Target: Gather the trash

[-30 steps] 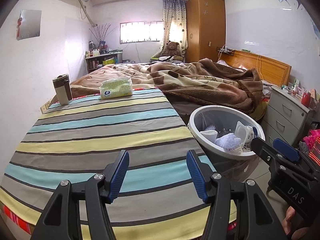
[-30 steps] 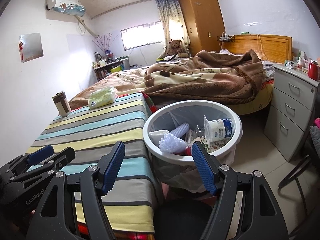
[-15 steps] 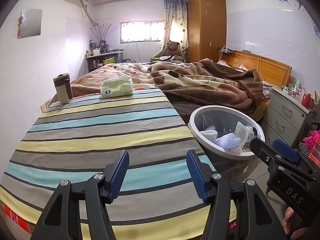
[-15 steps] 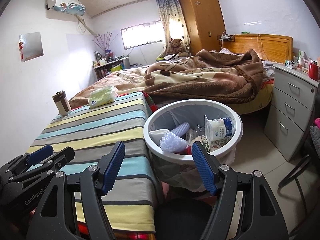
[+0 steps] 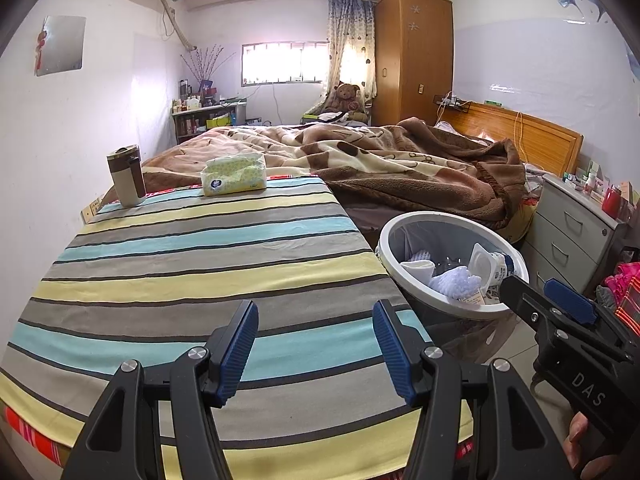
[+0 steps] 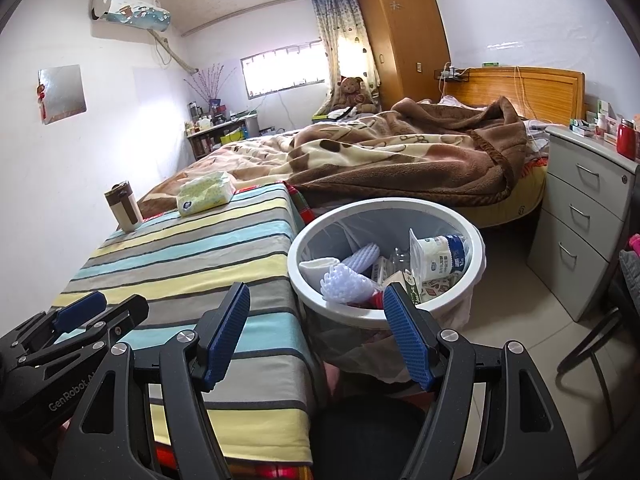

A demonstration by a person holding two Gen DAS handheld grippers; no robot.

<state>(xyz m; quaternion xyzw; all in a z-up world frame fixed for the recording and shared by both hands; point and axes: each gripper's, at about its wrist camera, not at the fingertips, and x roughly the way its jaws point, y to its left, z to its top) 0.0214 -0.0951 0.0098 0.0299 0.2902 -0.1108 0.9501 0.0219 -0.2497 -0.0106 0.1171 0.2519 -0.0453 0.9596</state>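
Observation:
A round white-rimmed trash bin with a bag liner stands on the floor beside the striped table. Inside it lie a white milk bottle, a white foam net and some cartons. My left gripper hovers open over the table's near edge, nothing between its blue pads. My right gripper is held open just in front of the bin's near rim, also empty.
A tissue pack and a brown-and-cream tumbler sit at the table's far end. Beyond is a bed with a brown blanket. A grey drawer unit stands right of the bin, a dark chair frame nearer.

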